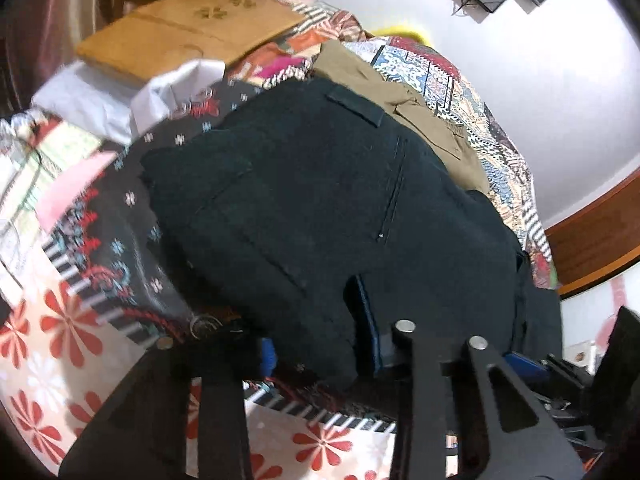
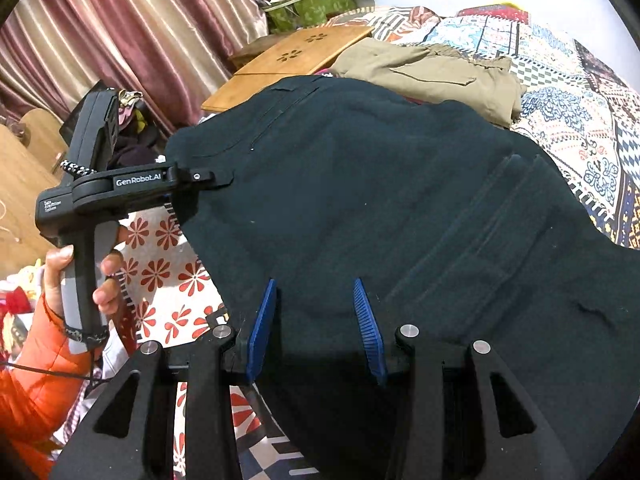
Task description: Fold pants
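Dark navy pants (image 2: 360, 184) lie spread over a patterned bed, with a back pocket seam showing in the left wrist view on the pants (image 1: 320, 184). My left gripper (image 1: 322, 350) has its blue pads closed on a bunched fold at the pants' near edge. Seen from the right wrist, the left gripper (image 2: 216, 178) bites the pants' left edge, and a hand (image 2: 76, 276) in an orange sleeve holds its handle. My right gripper (image 2: 316, 328) has dark cloth filling the gap between its blue pads (image 2: 262, 328) at the near edge.
Khaki pants (image 2: 432, 76) lie folded behind the dark pair. A wooden lap table (image 2: 300, 56) rests at the bed's far left. The floral bedsheet (image 2: 160, 264) shows at the left, with striped curtains (image 2: 120, 32) and a green box (image 2: 316, 4) beyond. White cloth (image 1: 120, 100) lies at the left.
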